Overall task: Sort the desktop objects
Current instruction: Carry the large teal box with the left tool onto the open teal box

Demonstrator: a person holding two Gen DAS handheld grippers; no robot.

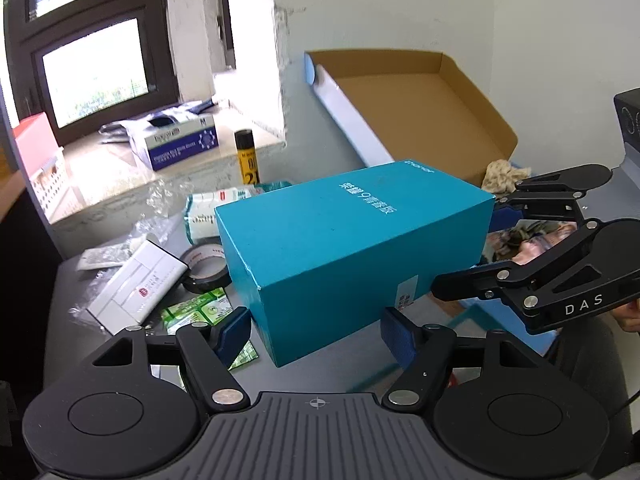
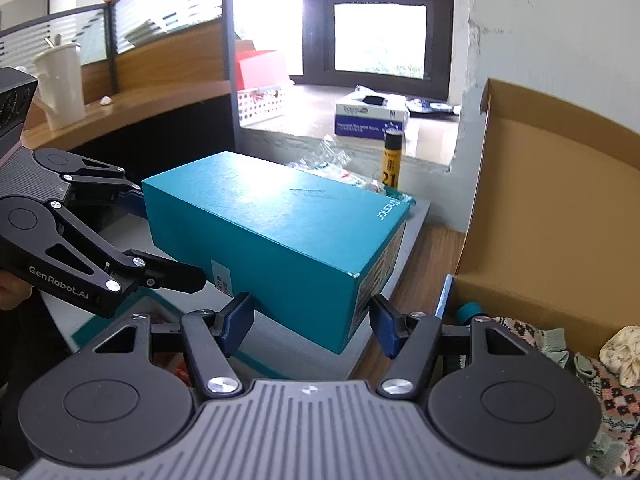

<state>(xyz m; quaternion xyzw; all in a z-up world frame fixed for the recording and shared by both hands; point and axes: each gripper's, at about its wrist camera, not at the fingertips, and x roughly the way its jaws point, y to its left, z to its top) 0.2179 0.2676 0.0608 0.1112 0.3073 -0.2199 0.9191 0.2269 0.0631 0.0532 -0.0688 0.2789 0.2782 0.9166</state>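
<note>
Right wrist view, open cardboard box (image 2: 552,208) holding patterned cloth (image 2: 612,392), teal box (image 2: 276,224) beside

grey desk (image 1: 64,304) | on it: teal box (image 1: 344,248), tape roll (image 1: 206,268), white box (image 1: 138,284)

Teal box (image 2: 276,236) on desk; right gripper (image 2: 312,326) jaws apart; left gripper (image 2: 168,236) alongside.

White mug (image 2: 60,84), dark-framed window (image 2: 378,36)
</note>
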